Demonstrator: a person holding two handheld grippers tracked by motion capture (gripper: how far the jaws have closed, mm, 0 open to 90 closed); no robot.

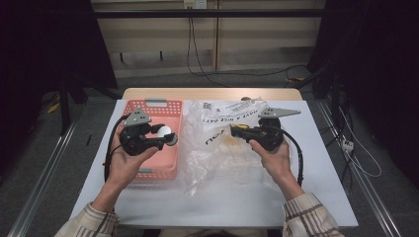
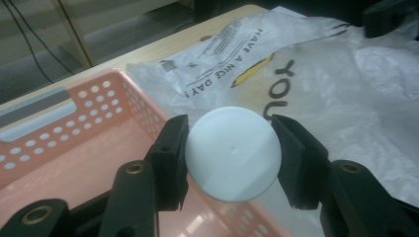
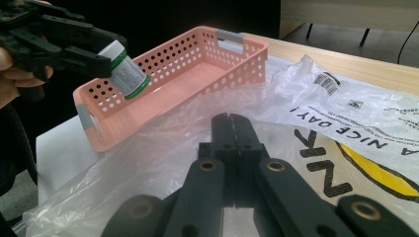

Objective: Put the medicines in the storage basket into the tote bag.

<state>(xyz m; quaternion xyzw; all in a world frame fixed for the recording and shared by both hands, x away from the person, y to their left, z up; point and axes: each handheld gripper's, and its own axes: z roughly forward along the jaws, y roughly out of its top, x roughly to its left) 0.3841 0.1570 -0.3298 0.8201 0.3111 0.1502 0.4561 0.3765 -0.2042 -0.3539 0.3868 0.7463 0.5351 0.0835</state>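
My left gripper (image 1: 165, 137) (image 2: 231, 150) is shut on a small white bottle (image 1: 165, 132) (image 2: 232, 153) with a green-and-white label (image 3: 129, 75), and holds it tilted above the pink perforated basket (image 1: 169, 111) (image 2: 59, 143) (image 3: 197, 64). Its round white cap faces the left gripper view, with a black pad on either side. My right gripper (image 1: 236, 130) (image 3: 232, 131) is shut with nothing in it, its jaws pressed together over a crumpled clear plastic bag (image 1: 222, 143) (image 2: 346, 74) (image 3: 356, 123) printed with black letters and a yellow mark.
The basket and the bag lie side by side on a white sheet (image 1: 316, 163) over a wooden table (image 1: 212, 93). The basket's floor looks bare. Cables (image 1: 197, 54) run across the floor behind the table, and dark curtains hang on both sides.
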